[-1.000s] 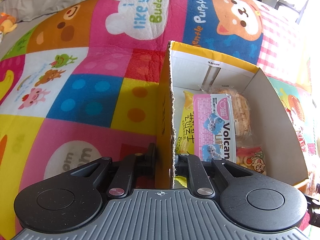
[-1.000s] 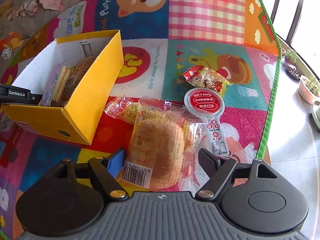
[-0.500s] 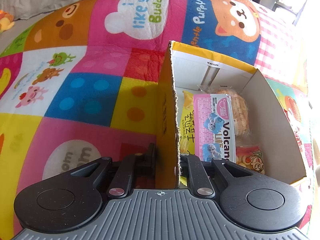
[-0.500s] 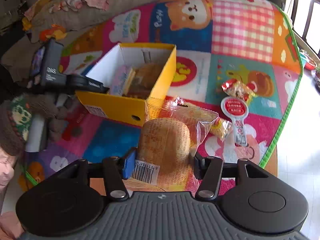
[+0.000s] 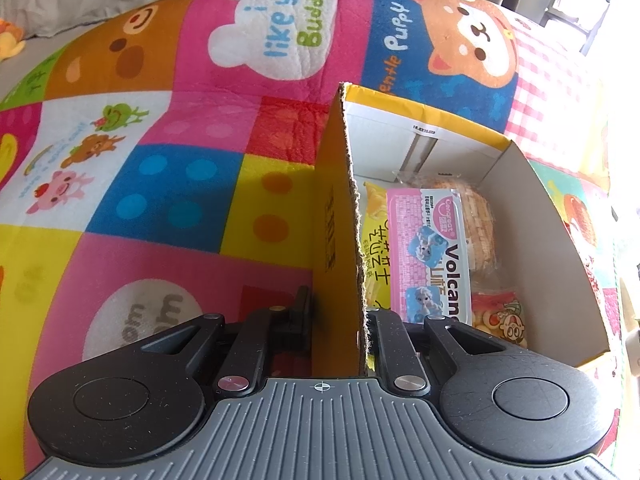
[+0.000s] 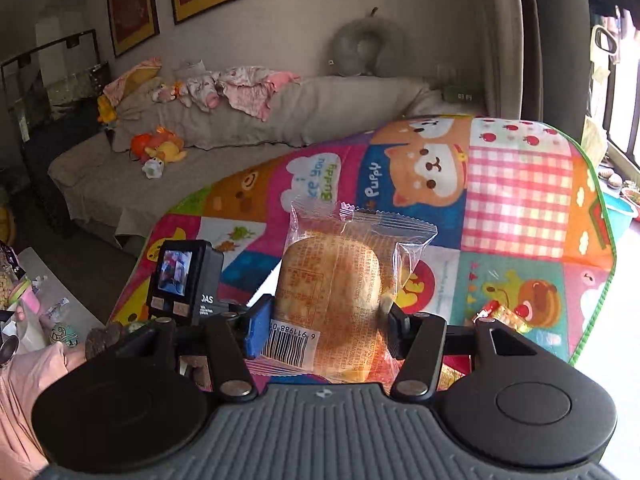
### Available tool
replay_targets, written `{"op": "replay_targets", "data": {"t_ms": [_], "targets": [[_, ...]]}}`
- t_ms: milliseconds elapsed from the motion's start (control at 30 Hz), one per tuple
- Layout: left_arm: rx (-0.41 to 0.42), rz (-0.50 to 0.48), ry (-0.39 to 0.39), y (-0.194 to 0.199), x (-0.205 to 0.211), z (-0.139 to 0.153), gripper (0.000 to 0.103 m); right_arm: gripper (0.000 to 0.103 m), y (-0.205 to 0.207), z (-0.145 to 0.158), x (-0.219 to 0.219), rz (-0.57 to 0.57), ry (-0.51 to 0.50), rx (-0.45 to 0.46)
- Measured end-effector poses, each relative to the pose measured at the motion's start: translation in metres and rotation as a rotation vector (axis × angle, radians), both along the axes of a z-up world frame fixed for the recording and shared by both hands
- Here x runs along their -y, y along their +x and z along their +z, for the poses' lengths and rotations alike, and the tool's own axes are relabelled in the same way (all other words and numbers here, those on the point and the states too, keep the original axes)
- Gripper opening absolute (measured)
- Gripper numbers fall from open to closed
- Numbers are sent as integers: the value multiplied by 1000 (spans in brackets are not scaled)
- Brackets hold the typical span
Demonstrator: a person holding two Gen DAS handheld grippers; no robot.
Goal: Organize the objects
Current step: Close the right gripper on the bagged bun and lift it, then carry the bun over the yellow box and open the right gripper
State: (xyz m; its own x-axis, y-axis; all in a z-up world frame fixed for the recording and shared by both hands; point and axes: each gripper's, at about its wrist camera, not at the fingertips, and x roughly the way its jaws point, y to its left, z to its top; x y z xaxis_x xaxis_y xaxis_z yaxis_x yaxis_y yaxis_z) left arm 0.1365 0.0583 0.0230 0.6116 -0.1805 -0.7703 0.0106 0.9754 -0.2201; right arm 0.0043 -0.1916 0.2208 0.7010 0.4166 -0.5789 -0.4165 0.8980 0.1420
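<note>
The box (image 5: 552, 240) is sitting on the play mat (image 5: 160, 200), with the left tool (image 5: 338, 320) straddling its near wall, one finger inside, one outside. Snack packets (image 5: 428, 248) are lying inside the box. The wrapped bun (image 6: 332, 300) is sitting between the right tool's (image 6: 324, 328) fingers, above the mat; a sofa (image 6: 240, 128) is standing behind.

yellow box (image 5: 336, 216), pink packet (image 5: 428, 252), perhaps golden bun (image 6: 332, 292)
</note>
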Motion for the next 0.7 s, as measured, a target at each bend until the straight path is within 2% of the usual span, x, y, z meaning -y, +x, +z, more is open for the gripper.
{"op": "replay_targets", "data": {"t_ms": [133,400,567,633,700], "targets": [[1,-2,-4,0,-1,0,15,55,17,5,-15,10,4,18],[4,-4,-19,1,-3,-1,16,55,72,-10,-33,-41,38,-37],[6,-6,-23,1,-3,-1,17,61,96,-27,-28,-87,95,-87],[7,-7,-23,1,-3,-1,16,68,100,-32,-24,-103,102,-101],[8,-6,-23,0,-3,-1,16,70,102,-37,-16,-131,98,-110]]}}
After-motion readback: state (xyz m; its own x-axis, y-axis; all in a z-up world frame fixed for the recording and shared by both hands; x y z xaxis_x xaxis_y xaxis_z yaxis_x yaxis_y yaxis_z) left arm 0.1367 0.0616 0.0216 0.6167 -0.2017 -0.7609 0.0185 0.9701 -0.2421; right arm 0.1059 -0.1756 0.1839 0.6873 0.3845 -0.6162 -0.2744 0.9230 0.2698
